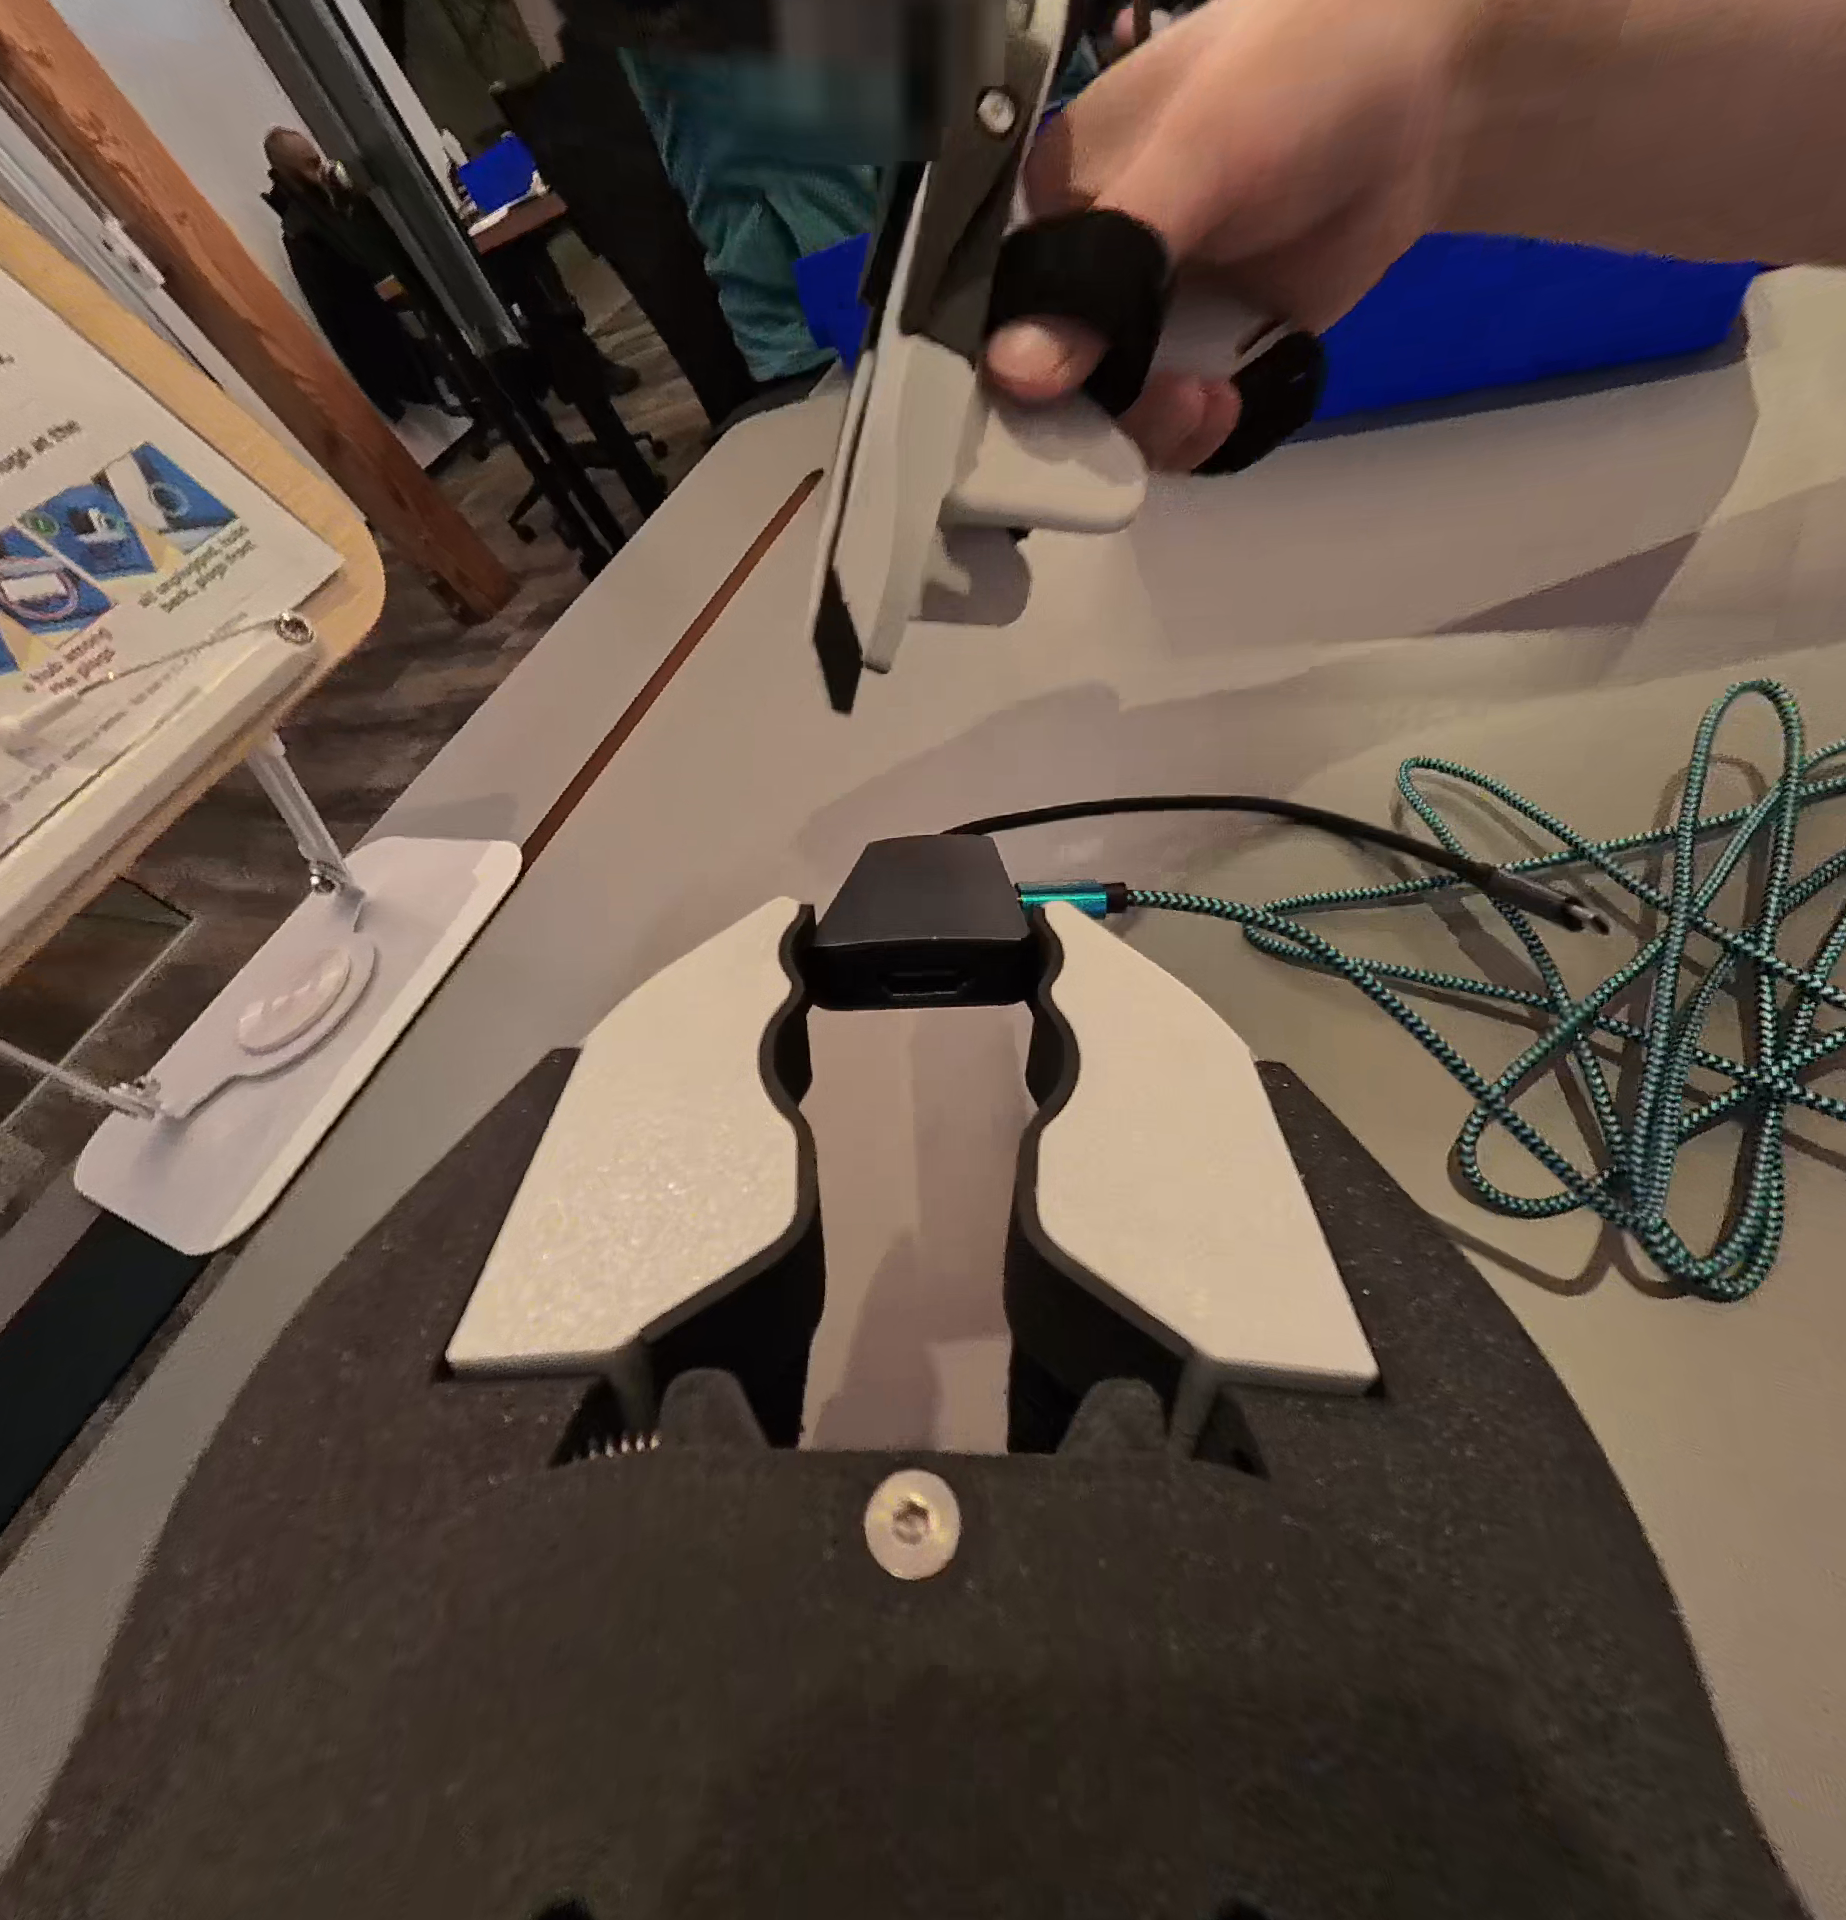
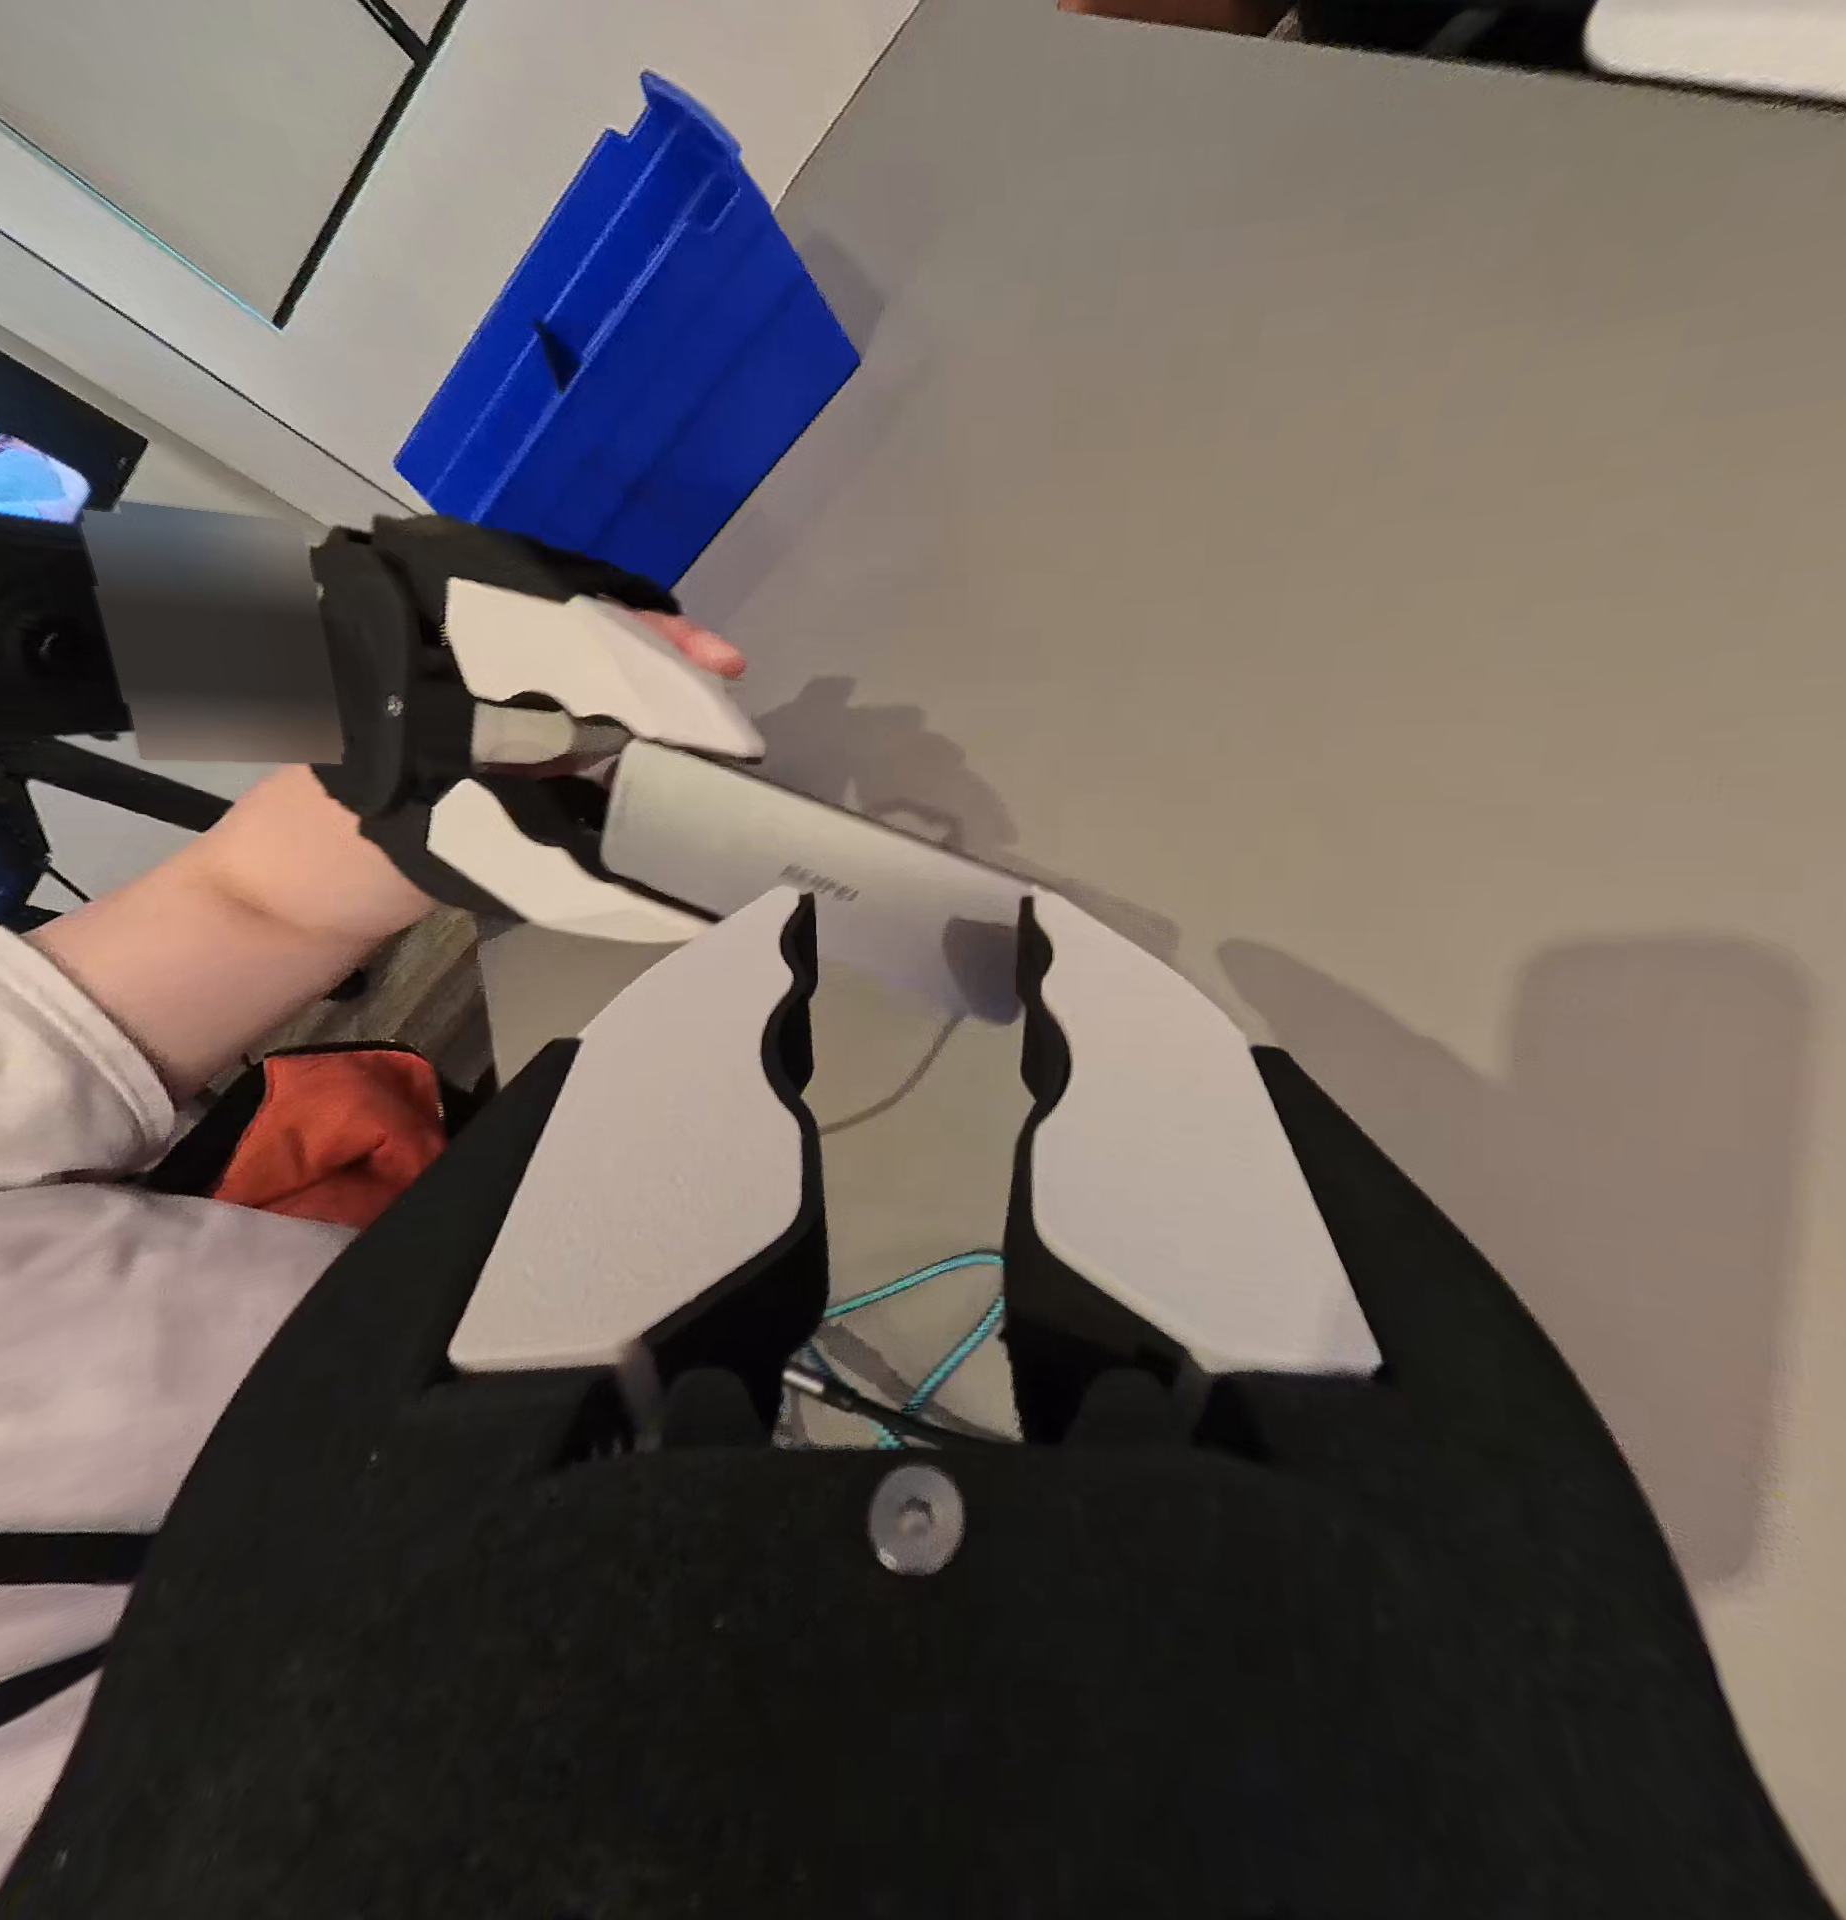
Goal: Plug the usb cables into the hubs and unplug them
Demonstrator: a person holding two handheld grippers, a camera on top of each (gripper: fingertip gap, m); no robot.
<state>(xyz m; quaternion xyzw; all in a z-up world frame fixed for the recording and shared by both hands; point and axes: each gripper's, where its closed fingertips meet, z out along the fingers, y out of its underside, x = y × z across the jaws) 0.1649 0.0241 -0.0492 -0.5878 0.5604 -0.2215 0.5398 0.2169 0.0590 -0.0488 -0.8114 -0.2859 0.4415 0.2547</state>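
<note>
Starting at the left of the left wrist view, a white stand (image 1: 306, 1029) with an instruction sheet (image 1: 88, 540) sits at the edge of the grey table (image 1: 1314, 644). In the middle of this frame the left gripper (image 1: 919, 940) pinches a small black hub (image 1: 919, 925) between its fingertips; the hub rests on the table with one port facing the camera. On the right side of the hub a teal plug (image 1: 1070, 896) is inserted, and its braided teal cable (image 1: 1625, 1039) lies in loose loops at the right of the frame. A thin black cable (image 1: 1262, 816) runs from behind the hub toward the right, with its free end lying on the teal loops. In the upper middle, a hand (image 1: 1262, 208) holds the right gripper (image 1: 846, 644) above the table, blurred.

In the right wrist view, the left gripper (image 2: 737, 831) at the left holds a long silver hub (image 2: 794, 862). In the middle, the right gripper (image 2: 917, 914) is spread and holds nothing. A blue bin (image 2: 628, 343) stands at the upper left.
</note>
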